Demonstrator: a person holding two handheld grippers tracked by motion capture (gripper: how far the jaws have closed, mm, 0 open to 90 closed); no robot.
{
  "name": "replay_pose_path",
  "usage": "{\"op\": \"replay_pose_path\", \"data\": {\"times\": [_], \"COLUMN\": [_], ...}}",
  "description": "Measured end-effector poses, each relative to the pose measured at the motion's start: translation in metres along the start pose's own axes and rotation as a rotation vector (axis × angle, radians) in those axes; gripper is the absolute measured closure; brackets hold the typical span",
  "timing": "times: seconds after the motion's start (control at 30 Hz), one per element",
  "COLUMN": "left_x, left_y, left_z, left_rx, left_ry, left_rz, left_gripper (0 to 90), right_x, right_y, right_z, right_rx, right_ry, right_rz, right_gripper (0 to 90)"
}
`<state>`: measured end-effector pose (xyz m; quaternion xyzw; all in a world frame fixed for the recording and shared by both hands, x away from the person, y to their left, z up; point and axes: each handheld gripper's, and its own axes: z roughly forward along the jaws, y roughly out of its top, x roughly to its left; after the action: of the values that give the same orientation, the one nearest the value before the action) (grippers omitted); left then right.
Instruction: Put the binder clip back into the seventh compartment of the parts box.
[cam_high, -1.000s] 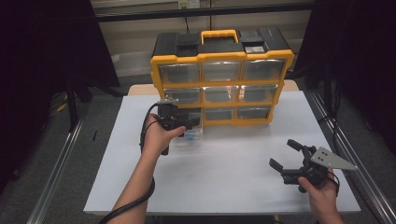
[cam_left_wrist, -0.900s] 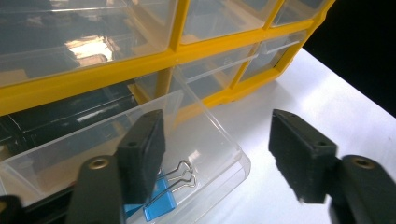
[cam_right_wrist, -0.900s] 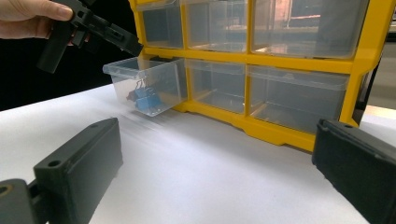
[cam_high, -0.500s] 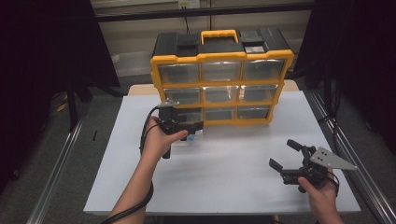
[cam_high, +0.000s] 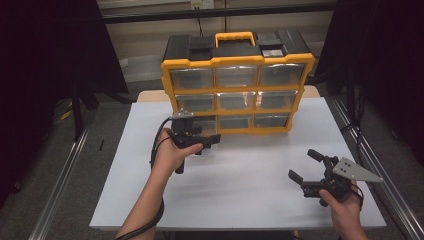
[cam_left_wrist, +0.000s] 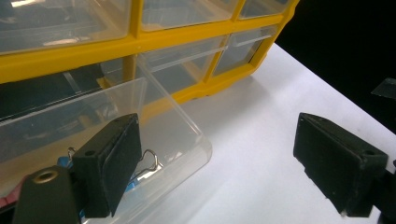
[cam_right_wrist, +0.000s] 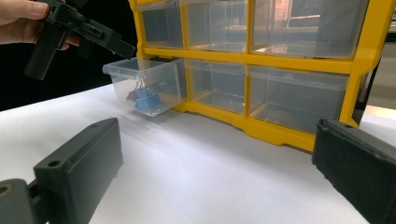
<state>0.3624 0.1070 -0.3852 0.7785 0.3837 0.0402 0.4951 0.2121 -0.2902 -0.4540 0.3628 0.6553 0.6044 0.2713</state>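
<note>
A: Where's the drawer?
B: The clear drawer (cam_right_wrist: 144, 86), bottom left of the yellow organizer (cam_high: 237, 87), sits pulled out with blue binder clips (cam_right_wrist: 145, 102) inside.
A: And the grippers?
B: The left gripper (cam_high: 202, 142) hovers beside it, fingers wide apart, empty. The right gripper (cam_high: 307, 170) is open over the white worktop (cam_high: 240, 185).

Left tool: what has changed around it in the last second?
The left tool has drawn back slightly from the organizer, jaws open beside the pulled-out bottom-left drawer, which holds binder clips. The right tool stays open over the table.
</note>
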Motion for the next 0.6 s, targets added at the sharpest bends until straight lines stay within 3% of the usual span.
{"op": "replay_pose_path", "data": {"times": [0.6], "left_x": [-0.0064], "left_y": [-0.0047], "left_z": [-0.0033], "left_rx": [-0.005], "left_ry": [0.002], "left_rz": [0.026], "left_gripper": [18.4], "right_x": [-0.0003], "right_y": [0.0003], "right_z": [-0.0006], "right_rx": [-0.004], "right_ry": [0.001], "right_rz": [-0.001], "right_gripper": [1.7]}}
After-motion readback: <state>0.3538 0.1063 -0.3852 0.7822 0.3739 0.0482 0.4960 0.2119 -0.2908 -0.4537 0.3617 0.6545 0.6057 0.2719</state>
